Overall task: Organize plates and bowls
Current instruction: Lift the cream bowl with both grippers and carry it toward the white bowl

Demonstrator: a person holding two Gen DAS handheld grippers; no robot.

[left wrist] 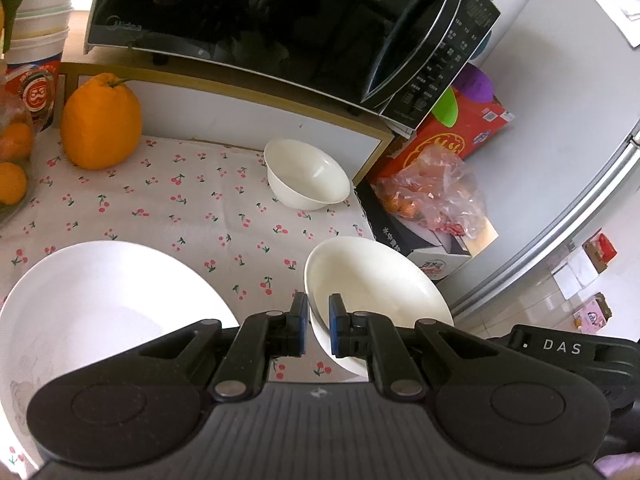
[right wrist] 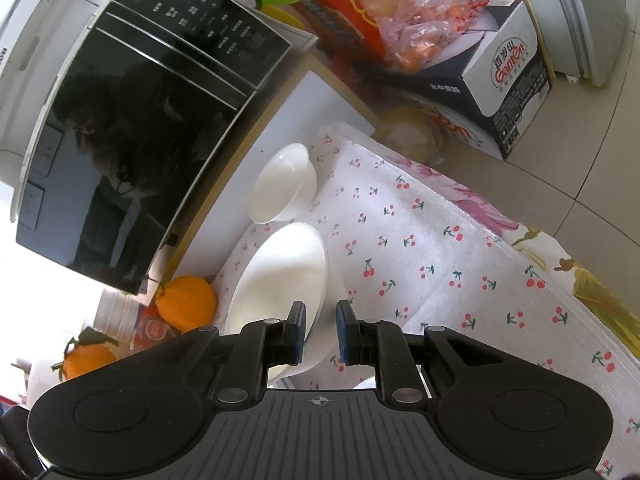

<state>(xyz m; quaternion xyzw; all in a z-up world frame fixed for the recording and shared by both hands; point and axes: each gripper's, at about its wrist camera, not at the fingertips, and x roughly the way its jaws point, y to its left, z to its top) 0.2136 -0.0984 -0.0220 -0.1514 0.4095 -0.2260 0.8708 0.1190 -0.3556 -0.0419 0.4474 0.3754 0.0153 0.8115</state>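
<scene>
A white shallow dish [left wrist: 376,288] hangs above the cherry-print cloth. My left gripper [left wrist: 318,324] is shut on its near-left rim. In the right wrist view the same dish [right wrist: 280,276] has its rim between the pads of my right gripper [right wrist: 320,332], which is shut on it. The right gripper's black housing [left wrist: 560,350] shows past the dish's right side. A large white bowl [left wrist: 100,312] sits on the cloth at the lower left. A small white bowl [left wrist: 308,176] stands farther back by the shelf and also shows as the small bowl [right wrist: 284,184].
A black microwave [left wrist: 280,32] sits on a wooden shelf [left wrist: 240,92] behind the cloth. A big orange [left wrist: 100,124] and stacked white bowls [left wrist: 40,16] are at the back left. Cardboard boxes [left wrist: 440,148] and a plastic bag of fruit [left wrist: 436,188] stand off the table's right edge, by a grey fridge [left wrist: 560,120].
</scene>
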